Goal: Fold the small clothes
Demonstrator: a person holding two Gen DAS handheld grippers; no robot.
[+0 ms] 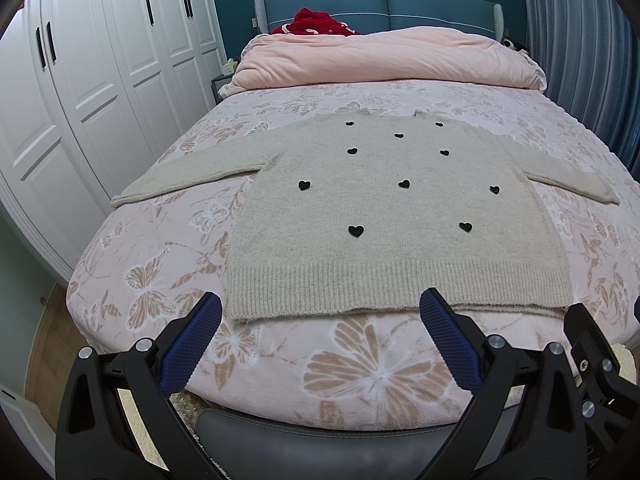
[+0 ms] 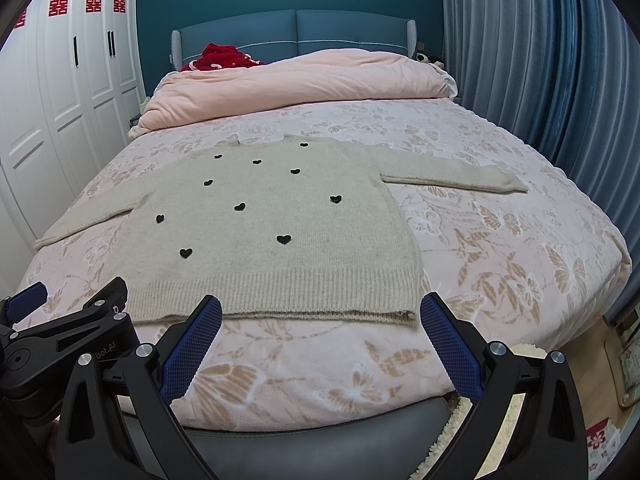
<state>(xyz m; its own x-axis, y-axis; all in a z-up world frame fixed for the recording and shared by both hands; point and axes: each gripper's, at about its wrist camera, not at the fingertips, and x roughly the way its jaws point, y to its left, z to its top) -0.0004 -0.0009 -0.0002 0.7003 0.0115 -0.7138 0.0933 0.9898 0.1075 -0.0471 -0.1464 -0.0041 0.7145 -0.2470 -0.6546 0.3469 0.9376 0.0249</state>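
Beige sweater (image 1: 400,216) with black hearts lies flat on the bed (image 1: 360,372), sleeves spread, ribbed hem toward me. My left tongs (image 1: 320,312) hang wide apart, empty, just short of the hem's left half. My right tongs (image 2: 320,312) gape wide too, empty, at the hem's right corner. Left tongs' body reads "bot.AI". Beyond the sweater, wardrobe doors (image 2: 80,60) carry red double-happiness characters (image 2: 93,2).

A bed (image 1: 280,360) is wearing a pink butterfly-print cover, with a pink duvet (image 1: 384,58) bunching near the blue headboard (image 1: 360,4) and red fabric (image 1: 316,22) lying behind it. White wardrobes (image 1: 100,80) are standing on one side, grey-blue curtains (image 2: 540,60) hanging on the other.
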